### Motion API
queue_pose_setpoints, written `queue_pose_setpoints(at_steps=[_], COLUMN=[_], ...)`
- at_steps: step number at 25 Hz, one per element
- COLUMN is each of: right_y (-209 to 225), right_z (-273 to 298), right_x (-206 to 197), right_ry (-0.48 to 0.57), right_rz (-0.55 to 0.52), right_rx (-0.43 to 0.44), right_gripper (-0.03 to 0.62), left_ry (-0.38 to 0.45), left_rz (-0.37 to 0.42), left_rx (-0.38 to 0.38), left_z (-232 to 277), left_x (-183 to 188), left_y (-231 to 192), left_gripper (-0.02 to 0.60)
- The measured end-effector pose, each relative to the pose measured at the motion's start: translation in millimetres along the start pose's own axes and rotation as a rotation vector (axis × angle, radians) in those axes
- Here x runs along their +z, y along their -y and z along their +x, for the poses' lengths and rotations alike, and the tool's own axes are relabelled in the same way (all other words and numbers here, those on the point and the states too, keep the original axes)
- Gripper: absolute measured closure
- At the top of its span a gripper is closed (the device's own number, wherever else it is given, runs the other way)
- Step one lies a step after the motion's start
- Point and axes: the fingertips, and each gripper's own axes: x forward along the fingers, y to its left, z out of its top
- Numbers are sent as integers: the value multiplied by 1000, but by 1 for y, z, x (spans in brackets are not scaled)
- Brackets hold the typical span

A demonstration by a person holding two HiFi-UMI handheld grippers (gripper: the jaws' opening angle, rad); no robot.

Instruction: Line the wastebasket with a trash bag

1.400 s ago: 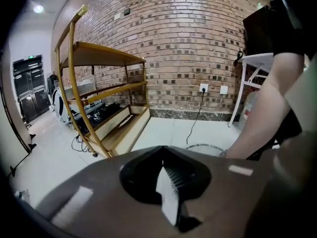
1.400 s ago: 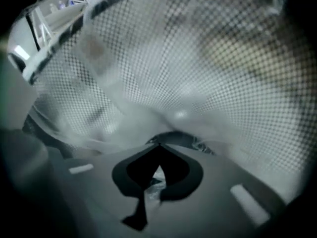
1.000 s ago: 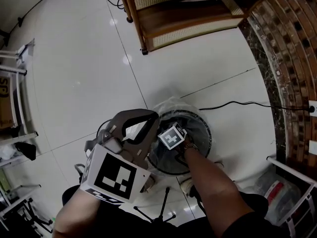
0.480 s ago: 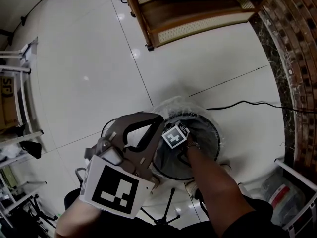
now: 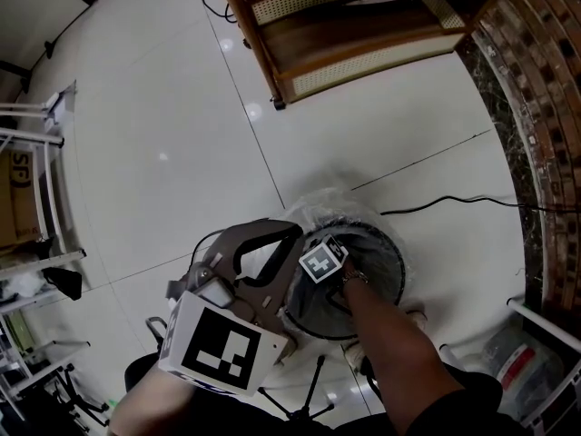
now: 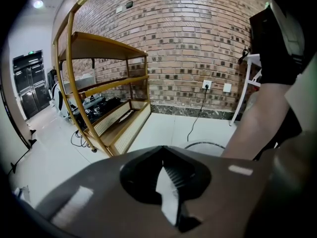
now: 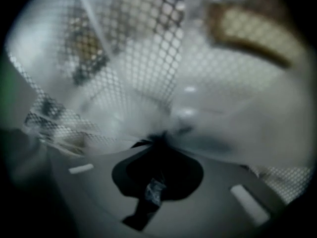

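The round black mesh wastebasket (image 5: 386, 243) stands on the white floor with a clear trash bag (image 5: 313, 200) bulging over its far rim. My right gripper reaches down inside it; in the head view only its marker cube (image 5: 322, 262) and the forearm show. In the right gripper view the right gripper (image 7: 161, 135) is shut on a gathered fold of the bag film (image 7: 233, 128), with the mesh wall (image 7: 148, 38) close behind. My left gripper (image 5: 294, 232) hovers beside the basket's left rim, shut, with nothing visibly held. The left gripper (image 6: 163, 148) points past the basket rim (image 6: 203, 145).
A wooden shelf unit (image 5: 363, 25) with cane panels stands beyond the basket. A black cable (image 5: 454, 200) runs across the tiles to the brick wall (image 5: 545, 107). White racks (image 5: 36, 198) stand at left. A white frame (image 5: 536, 352) and tripod legs (image 5: 309, 389) lie near my feet.
My right gripper has sunk a little deeper into the basket with the bag film. The left gripper has stayed where it was.
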Motion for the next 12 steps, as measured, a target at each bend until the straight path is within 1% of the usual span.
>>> queue_pose_setpoints(at_steps=[5, 9, 12], right_y=[3, -4, -7], right_z=[-21, -46, -66], right_x=[15, 22, 22], right_ry=[39, 61, 71], right_rz=[-9, -31, -41], right_rx=[-29, -47, -70], right_gripper=[592, 588, 588], left_ry=[16, 25, 29], left_rz=[6, 27, 26], left_rx=[1, 3, 7], left_z=[5, 2, 1], left_x=[-8, -11, -12], left_y=[2, 2, 4], left_gripper=[577, 577, 577])
